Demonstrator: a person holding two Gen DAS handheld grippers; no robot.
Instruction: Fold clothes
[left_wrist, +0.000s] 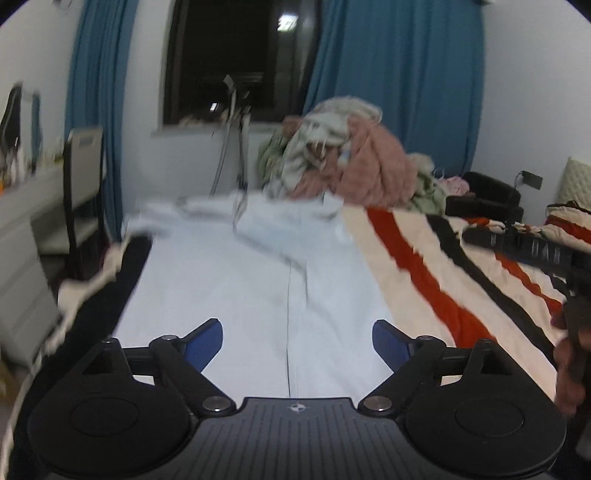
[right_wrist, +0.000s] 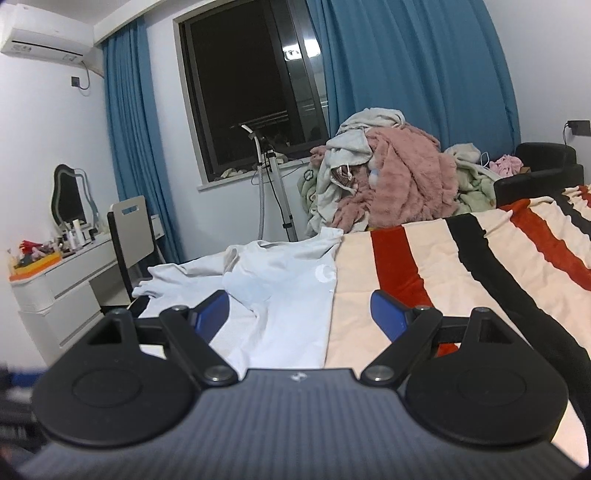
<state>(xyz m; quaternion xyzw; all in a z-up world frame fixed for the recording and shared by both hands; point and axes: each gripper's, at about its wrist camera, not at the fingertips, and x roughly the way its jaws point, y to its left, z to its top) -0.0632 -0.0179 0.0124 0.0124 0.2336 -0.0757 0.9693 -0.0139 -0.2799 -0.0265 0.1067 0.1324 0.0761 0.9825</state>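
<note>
**Dim room, dark window**

Indoor light falls soft and cool, with a small glare on the window (right_wrist: 295, 51). The left wrist view is smeared with motion blur; the right is sharper. Both bend strongly at their dark corners.

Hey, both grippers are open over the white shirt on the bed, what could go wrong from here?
1. The white shirt is bunched at its far end, so a fold now may trap wrinkles.
2. It lies against the striped blanket; the right gripper might pinch the blanket along with the shirt's edge.
3. The left gripper sits above the shirt's middle, so closing there would probably grab a bunch of cloth, not a hem.
</note>
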